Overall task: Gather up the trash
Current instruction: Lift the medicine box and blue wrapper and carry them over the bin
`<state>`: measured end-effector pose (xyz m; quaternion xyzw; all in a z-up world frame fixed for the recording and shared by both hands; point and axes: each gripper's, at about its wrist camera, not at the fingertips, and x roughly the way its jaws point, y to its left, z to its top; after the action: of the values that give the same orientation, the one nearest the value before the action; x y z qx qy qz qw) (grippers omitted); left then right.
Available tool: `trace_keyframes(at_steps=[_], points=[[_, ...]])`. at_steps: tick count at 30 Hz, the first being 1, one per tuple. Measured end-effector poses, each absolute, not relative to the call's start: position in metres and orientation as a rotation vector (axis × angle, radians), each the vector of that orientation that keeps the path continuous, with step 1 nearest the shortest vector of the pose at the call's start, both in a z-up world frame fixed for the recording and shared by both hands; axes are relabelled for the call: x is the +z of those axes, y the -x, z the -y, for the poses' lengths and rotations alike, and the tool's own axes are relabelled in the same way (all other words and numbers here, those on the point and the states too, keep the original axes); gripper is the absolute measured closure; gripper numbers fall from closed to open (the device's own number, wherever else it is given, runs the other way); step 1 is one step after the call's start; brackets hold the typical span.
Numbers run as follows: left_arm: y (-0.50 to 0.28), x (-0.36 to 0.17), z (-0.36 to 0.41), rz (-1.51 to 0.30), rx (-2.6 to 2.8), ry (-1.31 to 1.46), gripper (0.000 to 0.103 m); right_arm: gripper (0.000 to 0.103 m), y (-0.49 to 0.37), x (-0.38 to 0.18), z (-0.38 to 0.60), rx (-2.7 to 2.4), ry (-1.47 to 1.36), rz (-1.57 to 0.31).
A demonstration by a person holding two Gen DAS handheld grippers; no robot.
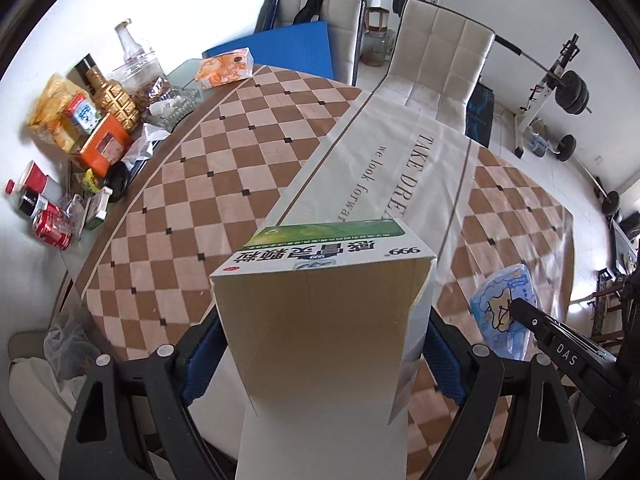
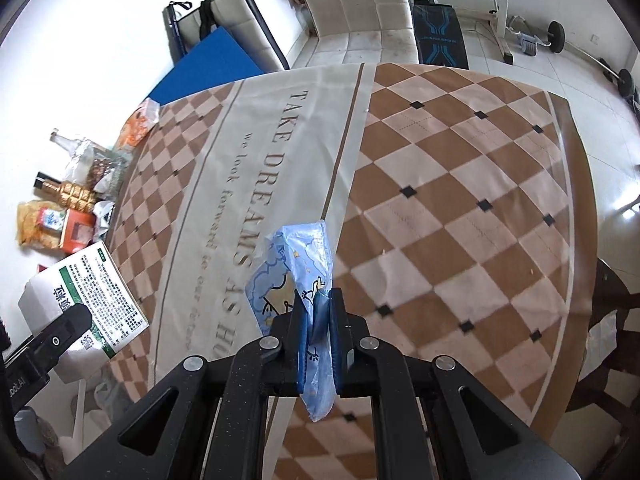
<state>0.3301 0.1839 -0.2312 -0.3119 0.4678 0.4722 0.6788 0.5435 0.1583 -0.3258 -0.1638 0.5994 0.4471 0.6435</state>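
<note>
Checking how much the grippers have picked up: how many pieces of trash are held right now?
2. The left gripper holds a white-and-green medicine box; the right gripper pinches a blue cartoon-print wrapper, both above the checkered tablecloth.

Table under brown-and-cream checkered cloth, pale lettered runner down middle; bottles, cans, snack packets crowd its nine-o'clock edge in left wrist view.
</note>
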Motion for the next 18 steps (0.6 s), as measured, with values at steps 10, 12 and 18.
trace_keyframes(at_steps=[10,12,18], points=[[-0.204,-0.2,-0.078,-0.978,1.022,0.711,0.016,0.094,-0.436,-0.262,-0.032,1.08,0.322,-1.319],[-0.173,-0.2,-0.055,-0.973,1.024,0.726,0.016,0.094,-0.408,-0.257,-0.003,1.09,0.313,-1.336],[-0.097,-0.226,0.01,-1.025,1.016,0.773,0.016,0.094,-0.323,-0.265,0.088,1.108,0.322,-1.41]])
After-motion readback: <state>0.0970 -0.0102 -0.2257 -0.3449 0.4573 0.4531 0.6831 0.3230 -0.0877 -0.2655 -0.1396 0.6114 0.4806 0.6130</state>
